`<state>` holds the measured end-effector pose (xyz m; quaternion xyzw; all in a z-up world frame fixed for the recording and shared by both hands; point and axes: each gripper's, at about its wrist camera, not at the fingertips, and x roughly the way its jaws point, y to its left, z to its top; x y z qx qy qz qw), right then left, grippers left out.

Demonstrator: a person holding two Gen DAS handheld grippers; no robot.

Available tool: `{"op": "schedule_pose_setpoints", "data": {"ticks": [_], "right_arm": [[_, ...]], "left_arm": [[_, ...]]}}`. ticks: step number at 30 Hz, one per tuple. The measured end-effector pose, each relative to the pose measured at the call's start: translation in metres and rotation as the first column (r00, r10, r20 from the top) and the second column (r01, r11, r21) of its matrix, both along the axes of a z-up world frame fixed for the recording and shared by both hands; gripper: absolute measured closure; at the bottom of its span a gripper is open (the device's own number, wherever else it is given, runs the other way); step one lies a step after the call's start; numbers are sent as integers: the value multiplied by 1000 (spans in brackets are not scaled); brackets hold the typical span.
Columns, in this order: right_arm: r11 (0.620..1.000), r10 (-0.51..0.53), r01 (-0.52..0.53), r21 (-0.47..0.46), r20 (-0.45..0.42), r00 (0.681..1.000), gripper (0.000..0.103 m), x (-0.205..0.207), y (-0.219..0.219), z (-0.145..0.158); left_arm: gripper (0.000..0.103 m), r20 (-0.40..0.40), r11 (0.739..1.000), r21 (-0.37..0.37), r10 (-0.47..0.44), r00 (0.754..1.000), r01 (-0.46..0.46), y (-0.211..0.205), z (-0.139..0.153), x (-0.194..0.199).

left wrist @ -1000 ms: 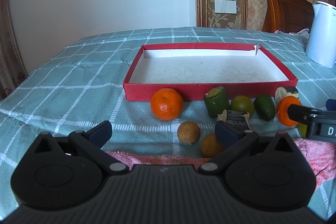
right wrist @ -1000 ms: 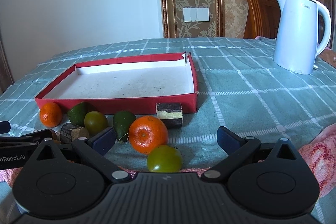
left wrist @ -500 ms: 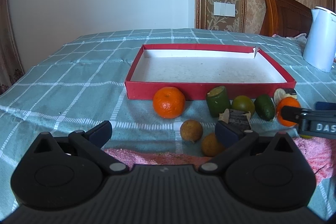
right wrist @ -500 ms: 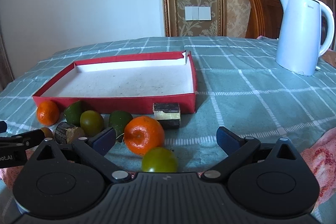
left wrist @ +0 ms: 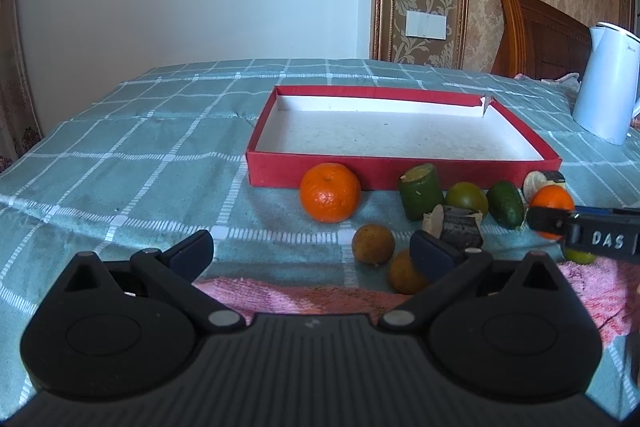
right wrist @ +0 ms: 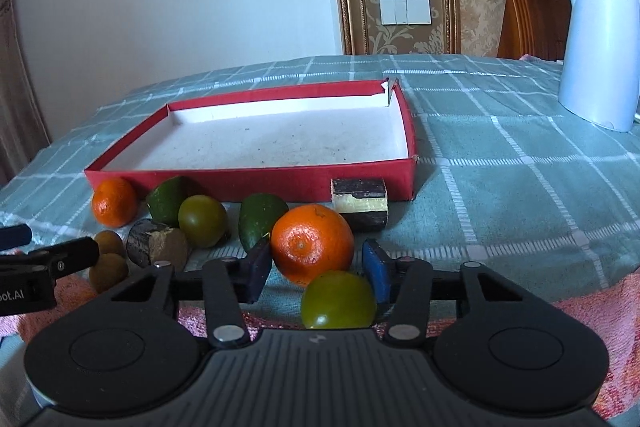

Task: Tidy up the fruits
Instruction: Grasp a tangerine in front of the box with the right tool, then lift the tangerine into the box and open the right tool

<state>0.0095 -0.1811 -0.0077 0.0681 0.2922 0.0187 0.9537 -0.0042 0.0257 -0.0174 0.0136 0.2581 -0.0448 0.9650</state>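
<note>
A red tray [left wrist: 320, 171] [right wrist: 240, 181] with a white floor stands empty on the checked cloth. In front of it lie two oranges [left wrist: 330, 191] [right wrist: 312, 243], green fruits [right wrist: 202, 220], an avocado [right wrist: 258, 217], two brown longans [left wrist: 373, 243] and dark cut pieces [right wrist: 359, 202]. My right gripper [right wrist: 316, 269] has its jaws closing around the near orange, with a green tomato [right wrist: 338, 301] just below it. My left gripper [left wrist: 312, 253] is open and empty, low over the cloth by the longans.
A white kettle [right wrist: 600, 47] stands at the far right on the table. A pink towel [left wrist: 296, 293] lies along the near edge under both grippers. A wooden chair [left wrist: 536, 31] and wall are behind.
My right gripper moved forward and its jaws narrowed around the near orange. My left gripper stayed open and shifted slightly.
</note>
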Motion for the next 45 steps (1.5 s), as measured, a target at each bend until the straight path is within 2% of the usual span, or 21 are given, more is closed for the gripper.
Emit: {"op": "schedule_pose_setpoints", "data": {"ticks": [11, 17, 25, 29, 33, 41, 45], "right_arm": [[999, 3, -3, 32, 25, 1000, 61, -7, -5, 8], [999, 16, -18, 27, 76, 997, 61, -9, -6, 25], [1000, 19, -16, -21, 113, 993, 61, 25, -6, 45], [999, 26, -23, -40, 77, 997, 61, 59, -8, 45], [999, 34, -34, -40, -3, 999, 61, 98, -14, 36], [996, 68, -76, -44, -157, 985, 61, 142, -15, 12], [991, 86, -101, -86, -166, 982, 60, 143, -10, 12]], "left_arm": [[0, 34, 999, 24, -31, 999, 30, 0, -5, -7], [0, 42, 1000, 1, -26, 999, 26, 4, -7, -5], [0, 7, 999, -41, -8, 1000, 8, 14, -15, 2], [0, -11, 997, -79, -16, 1000, 15, 19, -16, 4], [0, -33, 991, -131, -20, 999, 16, 25, -18, 7], [0, -35, 991, -131, -19, 999, 14, 26, -20, 6], [0, -37, 992, -124, -14, 999, 9, 24, -19, 7]]}}
